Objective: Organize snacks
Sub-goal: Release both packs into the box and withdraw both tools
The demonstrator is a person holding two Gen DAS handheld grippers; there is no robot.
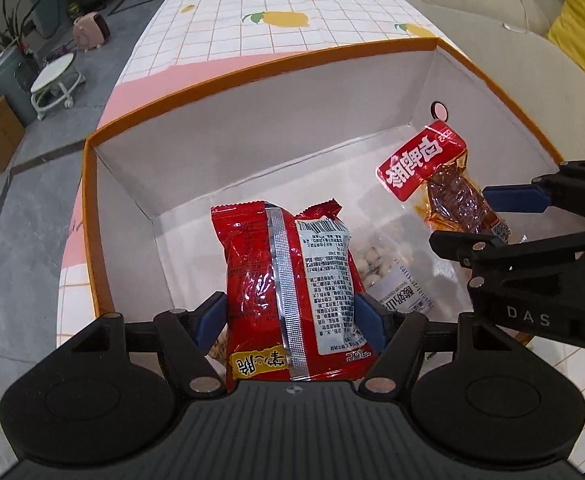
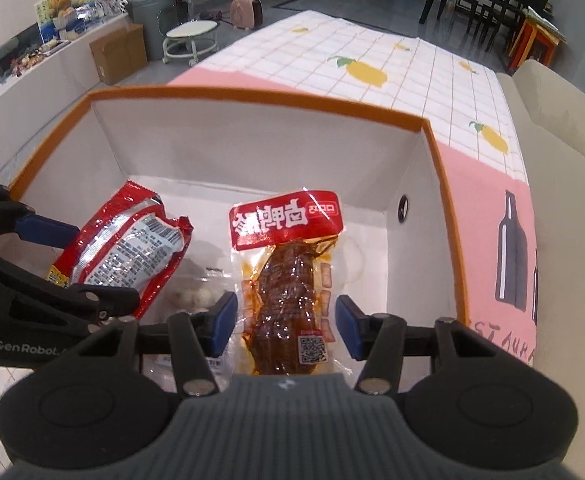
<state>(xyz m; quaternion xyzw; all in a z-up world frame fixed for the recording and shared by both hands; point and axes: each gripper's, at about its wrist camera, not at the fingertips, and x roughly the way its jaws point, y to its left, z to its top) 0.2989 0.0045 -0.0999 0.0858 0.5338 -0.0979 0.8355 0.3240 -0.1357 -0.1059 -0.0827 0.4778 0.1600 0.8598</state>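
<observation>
In my left wrist view, the left gripper (image 1: 290,312) sat at the bottom centre of the frame, its jaws set wide and closed on the lower half of a puffy red snack bag (image 1: 292,284), which stood on end inside the orange-rimmed box (image 1: 88,216). Both blue pads pressed against the bag's sides. I judged it light, air-filled and crinkly, with slick foil; pinching across the belly works but could let it slide, so the flat crimped seam looks the surer hold. Just right of it, on the box floor, lay a clear pouch of pale round sweets (image 1: 376,268), partly under the bag. At the right edge of the frame the right gripper (image 1: 488,216) held a vacuum-packed meat snack (image 1: 452,196) over the box.

In my right wrist view that meat snack (image 2: 288,288) ran up the middle of the frame, red header on top. The left pad touched the film edge; the right pad stood just clear, so I cannot tell whether those jaws truly gripped or only cradled it. The pack looked dense, stiff and oily-smooth; I would hold across its thick middle. The box sat on a lemon-print table (image 2: 432,68).
</observation>
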